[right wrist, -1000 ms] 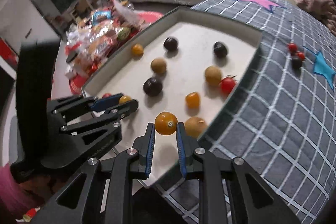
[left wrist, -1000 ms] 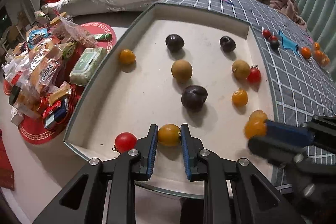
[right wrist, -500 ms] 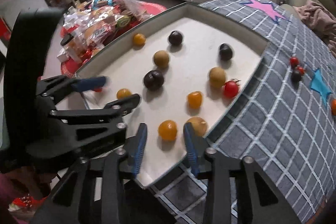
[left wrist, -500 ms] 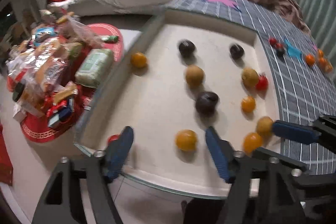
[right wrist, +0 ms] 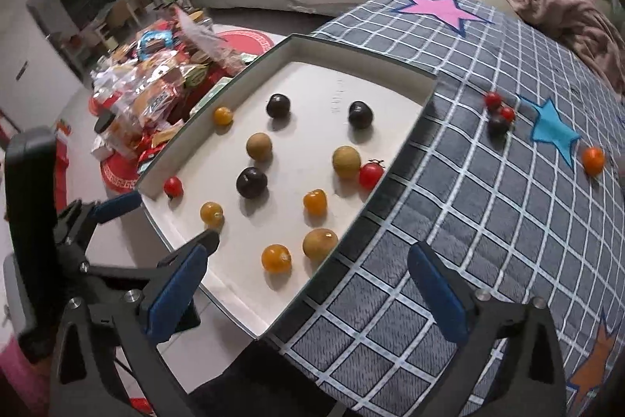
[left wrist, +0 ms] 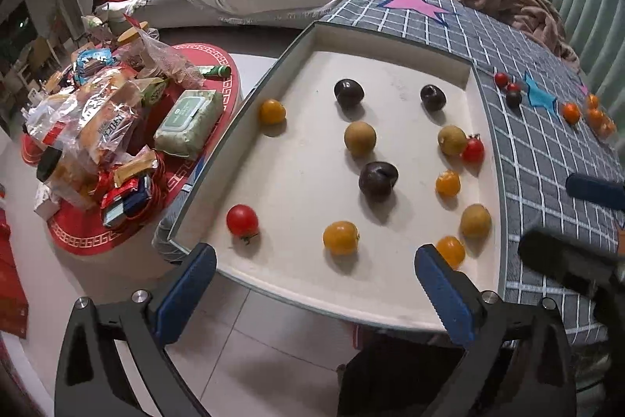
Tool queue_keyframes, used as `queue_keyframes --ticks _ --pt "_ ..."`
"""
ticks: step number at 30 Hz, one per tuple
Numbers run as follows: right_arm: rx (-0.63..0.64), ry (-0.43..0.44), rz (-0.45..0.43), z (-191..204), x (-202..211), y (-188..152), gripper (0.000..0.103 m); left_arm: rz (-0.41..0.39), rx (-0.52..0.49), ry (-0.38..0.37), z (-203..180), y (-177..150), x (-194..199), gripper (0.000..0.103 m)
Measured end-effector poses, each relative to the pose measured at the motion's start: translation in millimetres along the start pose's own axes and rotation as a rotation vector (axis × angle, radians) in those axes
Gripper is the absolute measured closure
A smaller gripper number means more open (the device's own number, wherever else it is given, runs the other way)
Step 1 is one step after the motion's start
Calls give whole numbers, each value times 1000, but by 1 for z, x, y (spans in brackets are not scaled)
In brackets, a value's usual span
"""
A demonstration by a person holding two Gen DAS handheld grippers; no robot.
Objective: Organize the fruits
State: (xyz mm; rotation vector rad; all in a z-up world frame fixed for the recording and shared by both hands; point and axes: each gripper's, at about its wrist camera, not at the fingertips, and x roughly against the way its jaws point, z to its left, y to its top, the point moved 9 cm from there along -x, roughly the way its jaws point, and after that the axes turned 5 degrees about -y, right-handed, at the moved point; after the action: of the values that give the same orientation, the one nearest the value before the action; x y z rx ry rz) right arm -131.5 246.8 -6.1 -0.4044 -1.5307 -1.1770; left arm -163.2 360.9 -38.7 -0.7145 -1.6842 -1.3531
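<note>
A white tray (left wrist: 297, 284) holds several fruits: dark plums (left wrist: 378, 178), brown round fruits (left wrist: 359, 138), red tomatoes (left wrist: 242, 219) and orange ones. An orange tomato (left wrist: 340, 238) lies near the front edge, in front of my open, empty left gripper (left wrist: 312, 284). Another orange tomato (right wrist: 276, 258) lies beside a brown fruit (right wrist: 319, 243), just ahead of my open, empty right gripper (right wrist: 308, 284). The left gripper also shows in the right wrist view (right wrist: 160, 217). The tray (right wrist: 234, 296) shows there too.
A grey checked cloth (right wrist: 488, 206) with stars covers the table right of the tray. On it lie small red and dark fruits (right wrist: 498, 110) and orange ones (left wrist: 571, 113). A red stand with snack packets (left wrist: 113, 127) is to the left. A sofa is behind.
Both grippers let go of their orange tomatoes, opened wide and drew back from the tray. The two tomatoes now rest on the tray near its front edge.
</note>
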Motion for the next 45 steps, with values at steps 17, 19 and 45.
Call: queue_keyframes --ticks 17,19,45 --pt "-5 -30 52 -5 1 -9 0 71 -21 36 -8 -21 11 1" --pt "-2 -32 53 -4 2 -10 0 75 -17 35 -8 -23 12 1" --pt "10 -34 58 -3 3 -18 0 50 -58 71 -13 -24 22 1"
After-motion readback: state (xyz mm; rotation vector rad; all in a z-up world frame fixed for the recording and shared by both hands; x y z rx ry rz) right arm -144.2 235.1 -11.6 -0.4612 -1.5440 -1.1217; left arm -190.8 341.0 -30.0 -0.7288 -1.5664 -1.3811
